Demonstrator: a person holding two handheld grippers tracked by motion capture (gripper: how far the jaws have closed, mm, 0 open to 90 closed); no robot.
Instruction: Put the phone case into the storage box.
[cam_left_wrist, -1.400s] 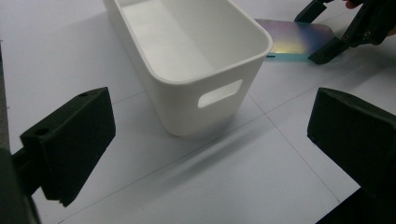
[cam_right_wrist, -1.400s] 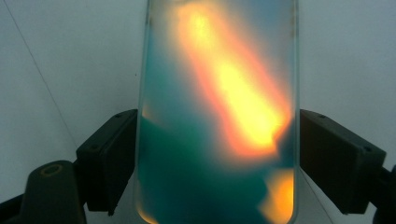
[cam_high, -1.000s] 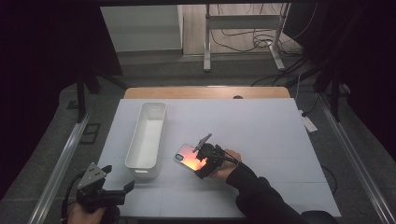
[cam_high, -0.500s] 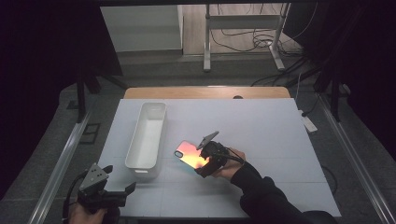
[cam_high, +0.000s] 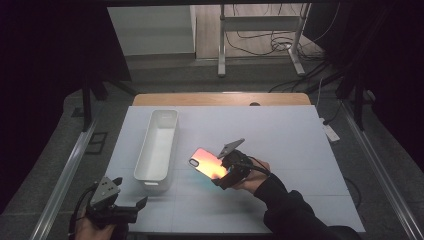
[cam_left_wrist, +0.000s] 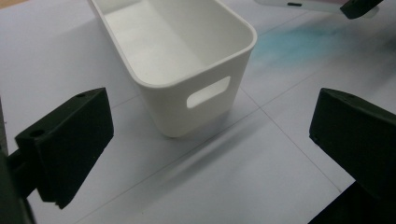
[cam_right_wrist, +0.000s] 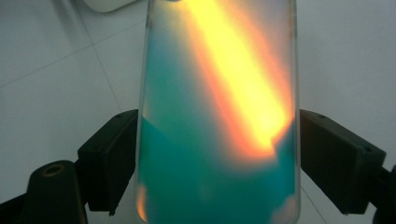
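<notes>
While the left gripper (cam_high: 131, 212) is hovering at the near left corner of the white table (cam_high: 300, 135), its two black jaws are standing spread wide with nothing between them, as the left gripper view (cam_left_wrist: 205, 149) is showing. Just to its right and farther off, a long white plastic bin (cam_high: 159, 148) with a cut-out handle slot in its near end is sitting empty on the tabletop, its length running from near to far. Right of the bin, a phone case (cam_high: 208, 163) with a shimmering orange and teal finish is being held clear of the table surface, tilted, near the bin but apart from it. Farther right, the right gripper (cam_high: 226, 176) is pinching this case across its width, one pad (cam_right_wrist: 114, 154) pressing on each long edge, and a hand in a dark sleeve is carrying it.
</notes>
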